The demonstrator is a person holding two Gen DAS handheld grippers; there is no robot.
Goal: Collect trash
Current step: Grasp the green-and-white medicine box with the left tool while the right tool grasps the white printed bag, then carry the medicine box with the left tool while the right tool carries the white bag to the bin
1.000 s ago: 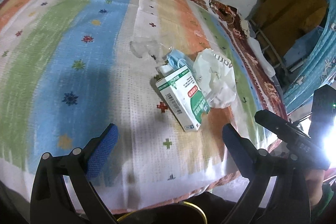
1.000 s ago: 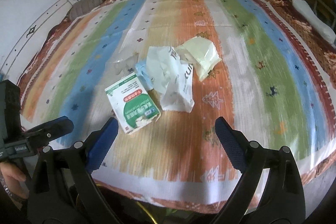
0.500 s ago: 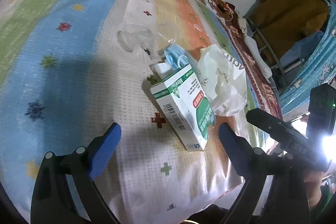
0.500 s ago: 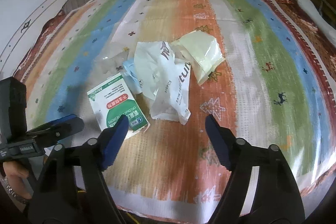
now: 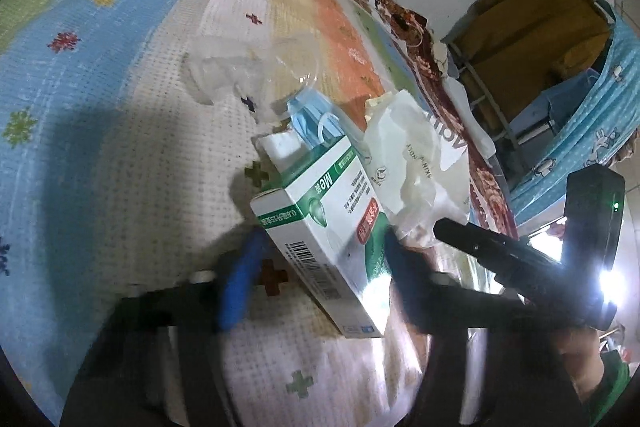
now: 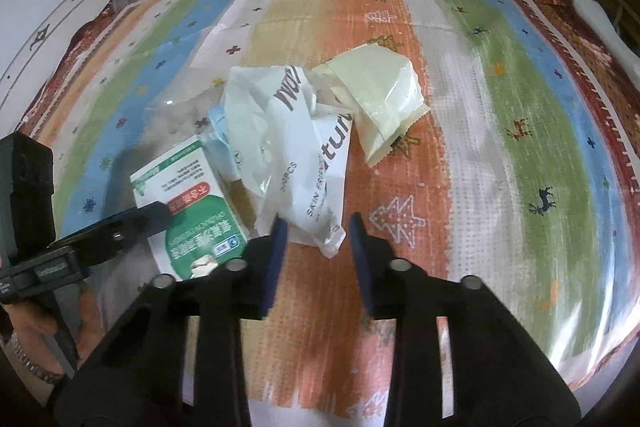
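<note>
Green-and-white carton (image 5: 324,223) sits between the left tool's (image 5: 320,259) half-open fingers, apparently not yet clamped. At the right view's twelve o'clock, the right tool (image 6: 316,231) brackets the white bag's (image 6: 296,163) corner, narrowly open. Nothing looks collected yet; wrapper (image 6: 380,99) and mask (image 5: 312,119) remain.

Left wrist view: low, close, facing green-white box (image 5: 324,223), wall beyond. Right wrist view: higher, facing down striped bed cover (image 6: 500,115). Shared: box (image 6: 188,203), white plastic bag (image 6: 296,155), both tongs.
</note>
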